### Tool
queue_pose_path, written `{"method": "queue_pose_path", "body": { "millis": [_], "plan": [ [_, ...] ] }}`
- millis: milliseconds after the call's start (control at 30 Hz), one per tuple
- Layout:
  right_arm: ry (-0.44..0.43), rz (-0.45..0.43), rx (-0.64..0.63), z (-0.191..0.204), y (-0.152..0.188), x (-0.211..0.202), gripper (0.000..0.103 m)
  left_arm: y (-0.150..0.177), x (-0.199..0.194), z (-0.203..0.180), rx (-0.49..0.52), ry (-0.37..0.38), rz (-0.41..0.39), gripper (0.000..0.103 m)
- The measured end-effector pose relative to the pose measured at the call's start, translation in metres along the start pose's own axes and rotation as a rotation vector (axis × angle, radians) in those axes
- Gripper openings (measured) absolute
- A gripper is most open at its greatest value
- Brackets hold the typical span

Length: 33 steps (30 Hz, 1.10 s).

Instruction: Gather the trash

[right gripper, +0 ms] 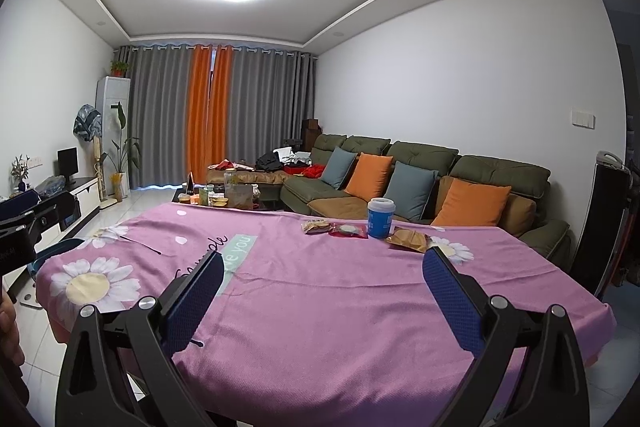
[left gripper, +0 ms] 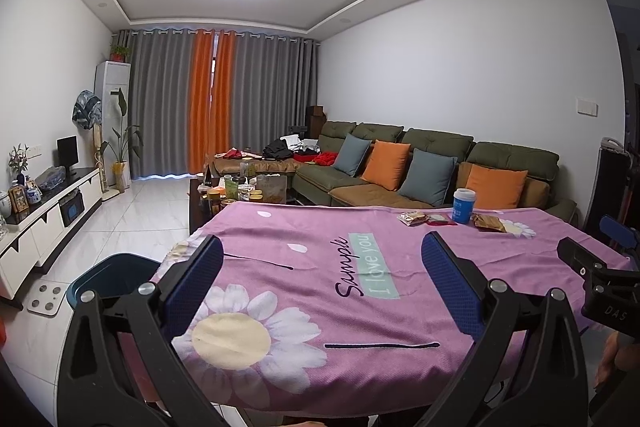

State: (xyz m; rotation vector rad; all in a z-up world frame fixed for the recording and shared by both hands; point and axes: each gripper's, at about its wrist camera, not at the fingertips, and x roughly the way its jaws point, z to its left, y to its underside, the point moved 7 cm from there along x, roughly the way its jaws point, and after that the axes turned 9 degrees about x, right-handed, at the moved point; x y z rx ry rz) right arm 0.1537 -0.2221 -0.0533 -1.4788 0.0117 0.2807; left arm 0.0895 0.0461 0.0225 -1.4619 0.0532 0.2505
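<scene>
Pink flowery cloth (left gripper: 360, 307) over the whole desk, with big white daisies and the words "I love you" printed on it. Far side of the desk, near the green sofa (right gripper: 400, 163): a small row of trash. From left to right in the right wrist view: a shiny snack wrapper (right gripper: 317, 226), a flat red packet (right gripper: 349, 231), a blue cup with a white lid (right gripper: 381, 218) standing upright, and a crumpled brown wrapper (right gripper: 410, 240) just beside the cup (same four in the left wrist view, up at the far right corner). All lying on the cloth, none picked up.

Left tool (left gripper: 322, 287) low over the near edge of the desk, blue pads wide apart, nothing between them. Right tool (right gripper: 323, 297) also spread wide and holding nothing, well short of the trash. Each tool peeking into the other's view at the edge.

Down on the tiled floor, left of the desk: a dark blue bin (left gripper: 108, 277), partly hidden behind the left tool. Beyond the desk, a crowded coffee table (left gripper: 240, 193) and grey and orange curtains (left gripper: 208, 107).
</scene>
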Motion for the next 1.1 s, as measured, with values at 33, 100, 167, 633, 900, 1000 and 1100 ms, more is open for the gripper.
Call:
{"method": "queue_pose_path", "body": {
  "millis": [33,100,167,633,900,1000,1100],
  "plan": [
    [0.000,0.000,0.001,-0.001,-0.001,0.001,0.096,0.000,0.000,-0.001,0.000,0.001,-0.002,0.097],
    [0.001,-0.002,-0.001,0.000,-0.001,0.000,0.096,0.000,-0.002,-0.002,0.001,0.001,-0.005,0.097],
    [0.001,-0.002,0.001,0.000,-0.001,0.000,0.096,0.000,-0.001,-0.002,0.003,0.001,-0.007,0.097],
    [0.003,0.005,0.000,0.000,-0.001,0.002,0.096,0.004,0.003,-0.006,0.005,0.013,0.003,0.097],
    [0.006,0.013,0.000,-0.001,-0.001,0.005,0.096,0.000,-0.002,-0.005,0.000,0.006,-0.053,0.097],
    [0.008,0.011,-0.001,-0.002,-0.001,0.007,0.096,0.001,0.003,-0.006,0.005,0.018,-0.038,0.097],
    [0.015,0.009,0.002,-0.008,-0.005,0.013,0.096,0.000,0.011,-0.005,0.014,0.026,-0.037,0.097]
  ]
}}
